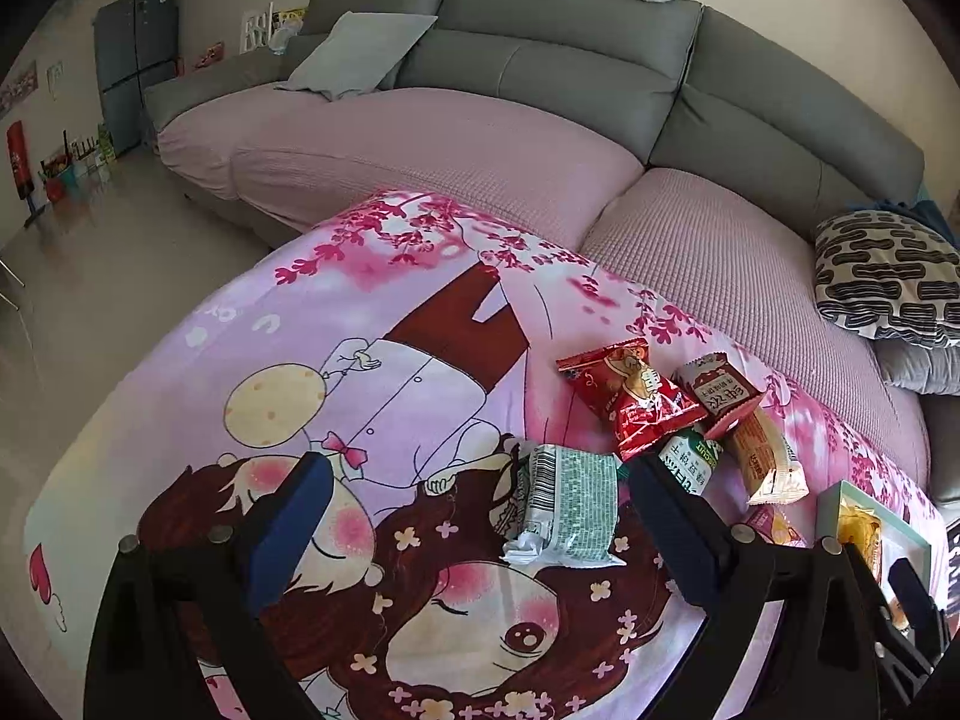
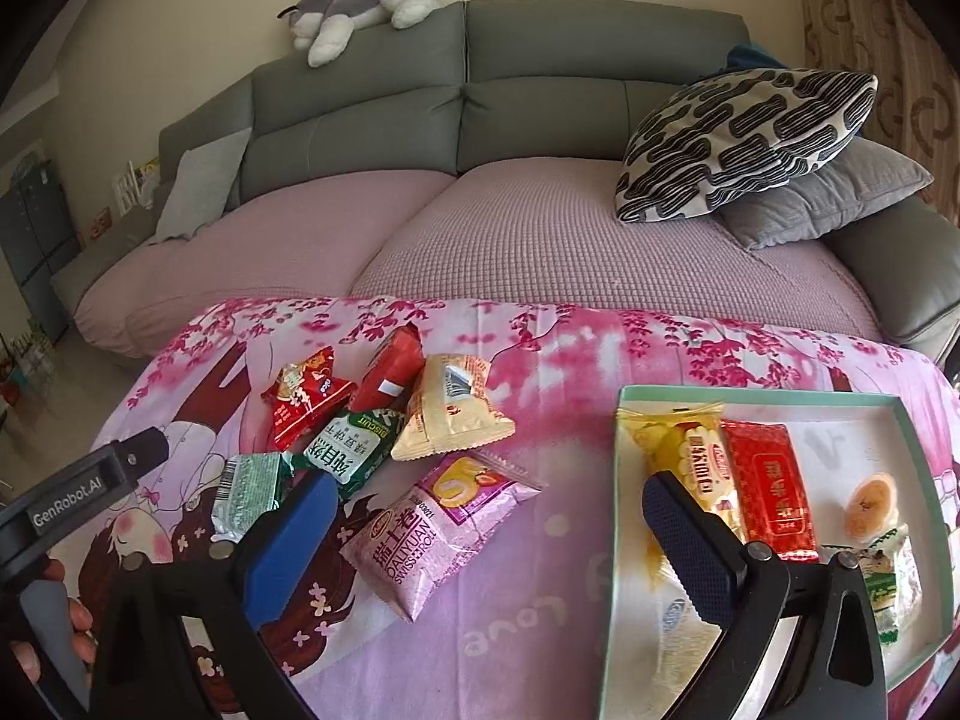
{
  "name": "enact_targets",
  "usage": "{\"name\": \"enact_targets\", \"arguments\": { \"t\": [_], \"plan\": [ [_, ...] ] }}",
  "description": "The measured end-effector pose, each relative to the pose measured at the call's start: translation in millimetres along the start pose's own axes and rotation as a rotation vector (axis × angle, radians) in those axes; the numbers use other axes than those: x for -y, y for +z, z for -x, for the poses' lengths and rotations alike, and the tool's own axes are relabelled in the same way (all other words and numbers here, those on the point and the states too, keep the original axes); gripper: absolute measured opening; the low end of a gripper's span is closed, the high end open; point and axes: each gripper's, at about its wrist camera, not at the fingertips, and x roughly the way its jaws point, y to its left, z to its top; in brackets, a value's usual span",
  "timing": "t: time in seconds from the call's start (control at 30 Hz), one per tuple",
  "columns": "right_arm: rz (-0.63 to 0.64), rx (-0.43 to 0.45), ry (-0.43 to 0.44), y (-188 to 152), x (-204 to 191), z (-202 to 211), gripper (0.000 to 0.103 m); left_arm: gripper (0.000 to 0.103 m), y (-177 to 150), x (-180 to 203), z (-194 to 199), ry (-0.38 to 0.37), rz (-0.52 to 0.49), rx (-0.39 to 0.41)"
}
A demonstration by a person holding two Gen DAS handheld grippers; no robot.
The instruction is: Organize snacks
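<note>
Pink cartoon cloth (image 2: 540,600) bears scattered snacks (image 2: 384,414) — both grippers, left (image 1: 480,516) and right (image 2: 486,534), gape wide, empty.

We read "GenRobot.AI" on the left gripper (image 2: 67,501), seen left of the right gripper (image 2: 489,516). Between the right gripper's fingers lies a pink packet (image 2: 441,531) printed "DALIYUAN SWISS ROLL". Just beyond its left finger, a green packet (image 2: 351,441) says "BISCUIT". On the cloth (image 2: 540,618) between the fingers, "Love" shows upside down. The other wrappers carry Chinese characters that we cannot read with certainty.
</note>
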Motion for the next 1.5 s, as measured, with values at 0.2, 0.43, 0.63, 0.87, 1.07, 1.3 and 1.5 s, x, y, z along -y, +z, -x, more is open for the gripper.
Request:
{"name": "enact_targets", "arguments": {
  "t": [0.2, 0.43, 0.63, 0.87, 1.07, 1.3, 1.5],
  "plan": [
    [-0.011, -0.071, 0.008, -11, -7, -37, 0.103, 0.102, -8, 15, -43, -0.049, -0.022, -0.086],
    [-0.012, -0.117, -0.015, -23, -8, -63, 0.099, 0.102, -24, 27, -78, -0.043, -0.05, -0.184],
    [0.001, -0.118, -0.002, -26, -10, -67, 0.092, 0.102, -26, 27, -85, -0.022, -0.05, -0.197],
    [-0.013, -0.124, 0.064, -26, -12, -68, 0.069, 0.102, -25, 28, -83, -0.003, -0.049, -0.191],
    [-0.041, -0.131, 0.095, -26, -9, -69, 0.059, 0.067, -23, 36, -76, -0.042, -0.073, -0.183],
    [-0.097, -0.157, 0.133, -26, -2, -67, 0.051, 0.05, -23, 41, -72, -0.065, -0.07, -0.185],
    [-0.131, -0.175, 0.142, -27, 5, -61, 0.047, 0.05, -25, 38, -67, -0.065, -0.054, -0.192]
  ]
}}
